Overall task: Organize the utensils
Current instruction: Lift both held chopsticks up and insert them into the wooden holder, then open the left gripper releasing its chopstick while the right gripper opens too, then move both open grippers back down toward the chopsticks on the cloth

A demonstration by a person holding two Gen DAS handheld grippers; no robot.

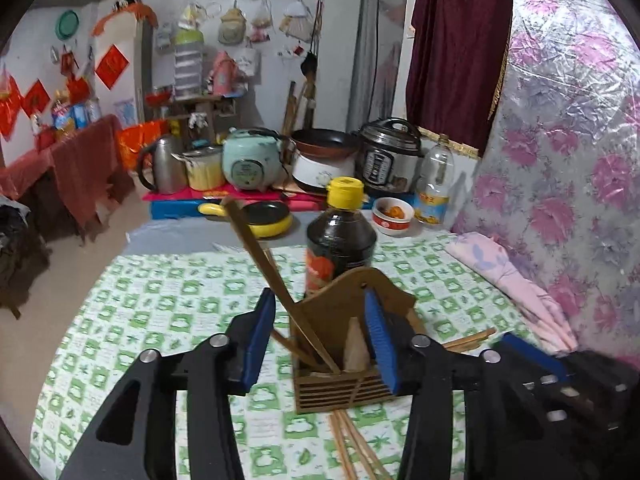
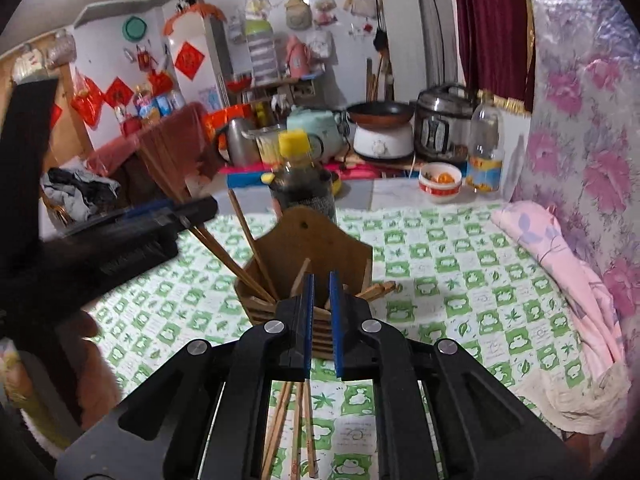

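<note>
Left tool (image 1: 320, 340): your jaws gape wide, straddling the wooden holder (image 1: 340, 344).
Right tool (image 2: 321, 320): narrow gap, nothing gripped.
Chopsticks (image 1: 260, 252): some lean in your holder, others (image 2: 292, 424) lie on the table (image 2: 440, 280).

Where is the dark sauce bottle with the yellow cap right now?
In both wrist views the sauce bottle stands upright on the green-checked tablecloth, directly behind the wooden chopstick holder, near the table's far edge.

Chopstick holder (image 1: 352, 344) mid-desk (image 1: 160, 300), chopsticks (image 1: 260, 256) in it; bottle (image 1: 340, 240) behind; loose chopsticks (image 2: 296, 428) before it.
</note>
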